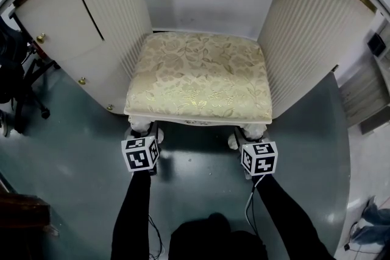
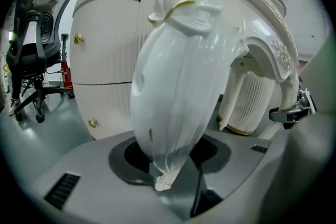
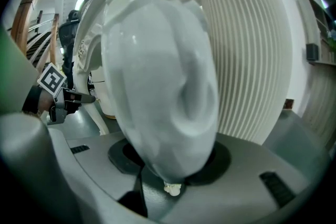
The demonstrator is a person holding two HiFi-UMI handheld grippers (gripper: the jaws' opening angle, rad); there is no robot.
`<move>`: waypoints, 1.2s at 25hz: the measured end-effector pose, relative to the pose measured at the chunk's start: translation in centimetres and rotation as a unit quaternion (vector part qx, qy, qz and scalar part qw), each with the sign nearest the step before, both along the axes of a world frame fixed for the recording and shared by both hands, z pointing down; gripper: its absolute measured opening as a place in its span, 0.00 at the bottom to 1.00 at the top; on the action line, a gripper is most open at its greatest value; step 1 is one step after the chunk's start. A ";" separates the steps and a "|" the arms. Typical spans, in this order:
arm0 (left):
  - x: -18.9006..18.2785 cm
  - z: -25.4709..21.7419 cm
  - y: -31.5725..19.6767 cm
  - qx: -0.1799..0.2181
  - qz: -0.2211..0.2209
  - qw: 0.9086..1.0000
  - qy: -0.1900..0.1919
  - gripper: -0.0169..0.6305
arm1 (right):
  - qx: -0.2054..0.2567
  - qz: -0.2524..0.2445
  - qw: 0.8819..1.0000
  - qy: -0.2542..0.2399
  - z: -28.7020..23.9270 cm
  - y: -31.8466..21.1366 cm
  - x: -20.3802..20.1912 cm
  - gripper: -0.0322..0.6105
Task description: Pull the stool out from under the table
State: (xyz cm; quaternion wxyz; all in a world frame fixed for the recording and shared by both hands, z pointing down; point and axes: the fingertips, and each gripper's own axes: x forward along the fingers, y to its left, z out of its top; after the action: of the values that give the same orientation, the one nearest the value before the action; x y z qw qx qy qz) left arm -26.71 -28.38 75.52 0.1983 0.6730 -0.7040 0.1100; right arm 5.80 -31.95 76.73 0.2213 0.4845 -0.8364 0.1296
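Glossy grey-green floor, white fluted table; stool tucked between its pedestals. Left gripper view: the left gripper clamps the left near leg. Right gripper view: the right gripper clamps the right near leg.

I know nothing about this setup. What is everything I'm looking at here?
Stool: one, cream flowered cushion on white carved legs, between the cabinets.
Cabinets: two, cream and ribbed, one left and one right of the stool.
Knobs: three, gold, on the left cabinet.
Office chair: one, black, beyond the left cabinet.
Floor: grey-green, glossy.
Cable: at least one, thin and pale, by the right sleeve.
Left gripper: one, grey with a black-and-white cube, closed on the stool's front leg on its side.
Right gripper: one, the same, closed on the other front leg.
Sleeves: two, black, at the bottom of the head view.
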 end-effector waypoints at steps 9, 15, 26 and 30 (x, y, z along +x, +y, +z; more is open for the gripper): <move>-0.1 -0.1 0.1 -0.003 0.000 1.000 0.000 0.33 | -0.002 0.002 1.000 0.000 -0.1 0.4 -0.1 0.32; -0.1 -0.2 0.4 -0.009 0.000 1.000 0.003 0.33 | -0.007 0.003 1.000 0.002 -0.3 0.8 0.0 0.32; 0.0 -0.3 1.0 -0.026 -0.004 1.000 0.005 0.33 | -0.021 0.002 1.000 0.002 -0.4 1.2 0.1 0.32; 0.0 -0.5 1.3 -0.032 -0.006 0.999 0.003 0.33 | -0.026 0.000 1.000 0.001 -0.4 1.4 0.1 0.32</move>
State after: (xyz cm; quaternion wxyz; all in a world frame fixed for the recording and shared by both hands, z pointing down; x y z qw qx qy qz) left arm -26.72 -27.10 75.01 0.2222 0.6626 -0.7035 0.1289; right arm 5.86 -30.56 76.34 0.2341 0.4791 -0.8324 0.1509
